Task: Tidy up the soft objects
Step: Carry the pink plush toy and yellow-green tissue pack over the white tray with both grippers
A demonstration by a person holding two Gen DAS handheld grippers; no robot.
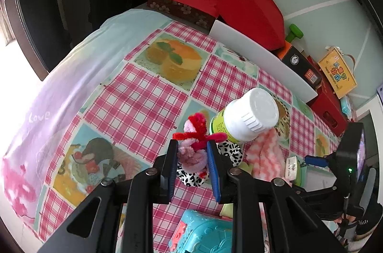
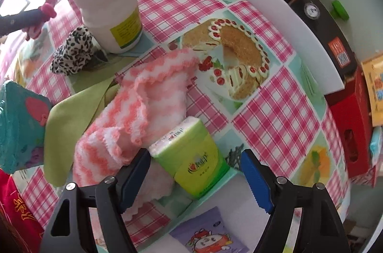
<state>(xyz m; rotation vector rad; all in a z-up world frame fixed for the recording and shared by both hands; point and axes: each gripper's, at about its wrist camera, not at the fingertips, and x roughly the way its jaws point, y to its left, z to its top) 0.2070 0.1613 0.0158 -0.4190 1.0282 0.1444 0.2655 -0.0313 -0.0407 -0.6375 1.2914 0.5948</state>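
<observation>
Two grippers: one at work on each side of the checked counter [image 1: 148,95]
Counter: pink plaid cloth with printed cakes and fruit — a pale sheet at its far edge reads "Love"
Striped sock [image 2: 134,107]: fluffy, pink-and-white zigzag, crumpled mid-counter on a green cloth [image 2: 69,119]
White jar [image 2: 110,9]: upright, yellow-green label, writing too small to read
Tissue pack [image 2: 191,157]: green, lying between the fingers of the right gripper [image 2: 196,178], which stands wide, pads apart from it
Leopard scrunchie [image 2: 71,52]: just beside the jar
Pipe-cleaner flower [image 1: 194,145]: pink and red, fuzzy — clamped in the narrow left gripper [image 1: 191,162], lifted above the scrunchie
</observation>
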